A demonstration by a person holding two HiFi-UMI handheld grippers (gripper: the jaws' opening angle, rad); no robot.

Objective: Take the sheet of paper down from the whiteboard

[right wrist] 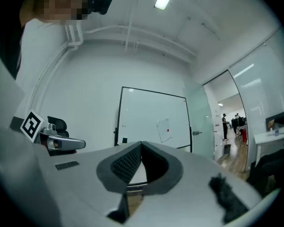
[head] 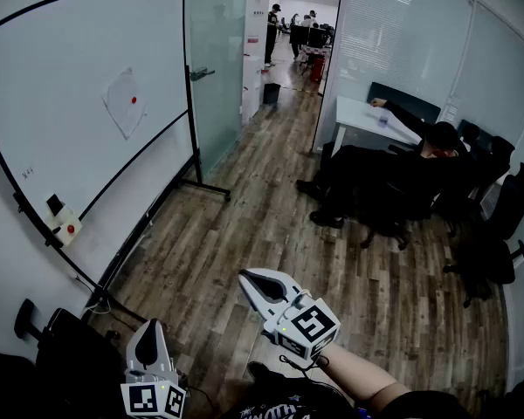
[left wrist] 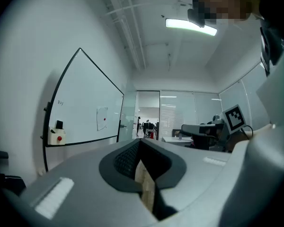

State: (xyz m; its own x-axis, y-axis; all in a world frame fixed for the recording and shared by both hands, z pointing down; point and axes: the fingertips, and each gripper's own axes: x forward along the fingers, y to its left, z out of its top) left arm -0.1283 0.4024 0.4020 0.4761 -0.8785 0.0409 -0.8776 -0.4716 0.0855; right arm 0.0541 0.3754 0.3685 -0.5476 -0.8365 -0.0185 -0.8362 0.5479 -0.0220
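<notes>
A white sheet of paper hangs tilted on the whiteboard, pinned by a small red magnet. The same sheet of paper shows far off in the left gripper view, and the sheet of paper sits mid-board in the right gripper view. My left gripper is low at the bottom left, shut and empty. My right gripper is held level near the bottom centre, shut with nothing in it. Both are well short of the board.
A black stand with feet carries the board on a wood floor. An eraser holder with a red dot sits on its lower edge. A person in black leans at a white desk, with office chairs at the right. A doorway opens behind.
</notes>
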